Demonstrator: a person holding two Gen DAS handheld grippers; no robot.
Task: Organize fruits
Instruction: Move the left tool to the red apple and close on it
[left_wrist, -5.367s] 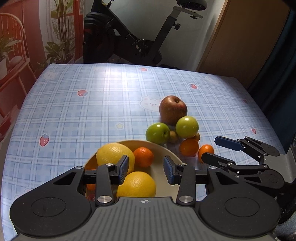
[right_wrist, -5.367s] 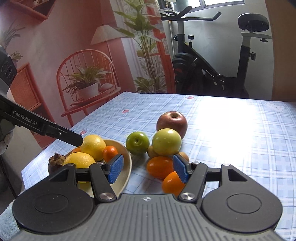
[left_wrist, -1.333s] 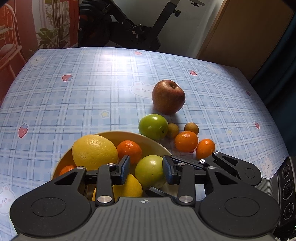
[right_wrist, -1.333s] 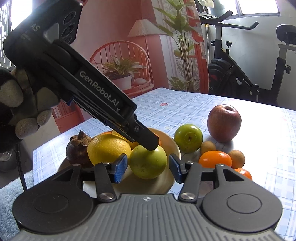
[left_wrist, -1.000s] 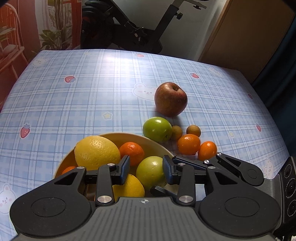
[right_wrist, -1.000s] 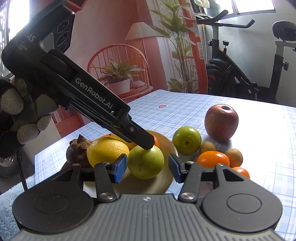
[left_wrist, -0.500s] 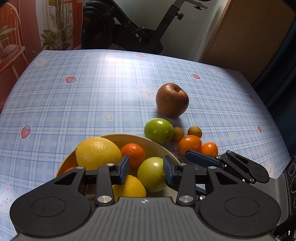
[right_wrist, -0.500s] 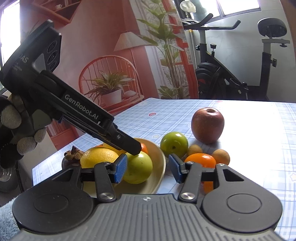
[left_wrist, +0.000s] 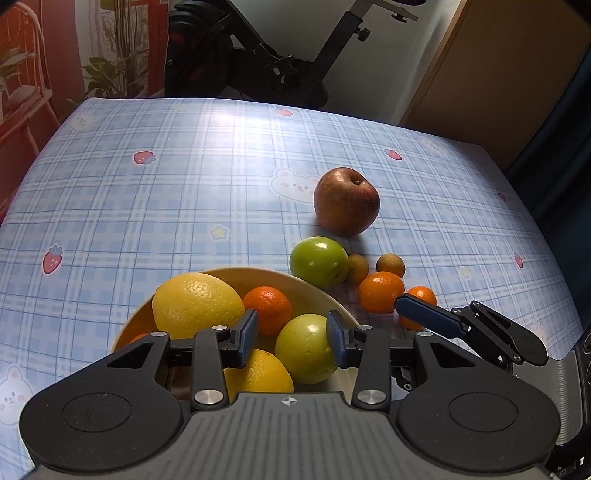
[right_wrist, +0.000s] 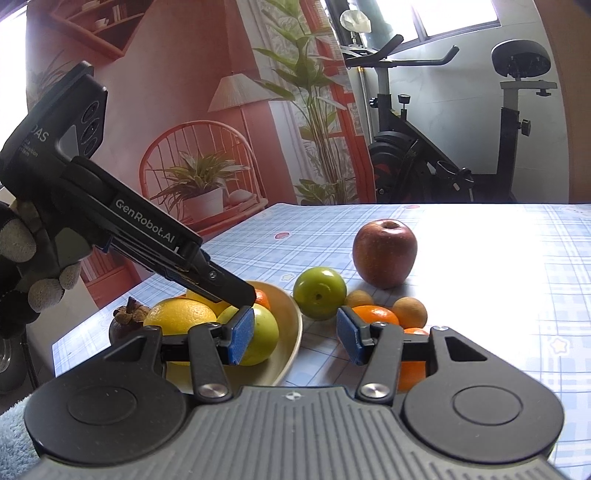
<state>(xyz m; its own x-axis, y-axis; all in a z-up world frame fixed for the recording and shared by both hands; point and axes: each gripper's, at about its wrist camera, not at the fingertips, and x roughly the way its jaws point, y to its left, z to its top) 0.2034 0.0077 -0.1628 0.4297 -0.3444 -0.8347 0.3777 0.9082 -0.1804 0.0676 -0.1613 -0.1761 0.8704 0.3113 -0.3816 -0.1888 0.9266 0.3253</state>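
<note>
Hovering left gripper (left_wrist: 291, 339) above bowl (left_wrist: 295, 282)

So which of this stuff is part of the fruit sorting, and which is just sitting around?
Part of the job: bowl, light green apple in it, darker green apple, red apple, oranges, left gripper, right gripper.

Just around: exercise bike, potted plant.

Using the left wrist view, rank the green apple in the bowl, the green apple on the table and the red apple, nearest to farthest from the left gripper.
1. Green apple in the bowl, beside the left gripper.
2. Green apple on the table, just past the bowl's rim.
3. Red apple, farthest back.
</note>
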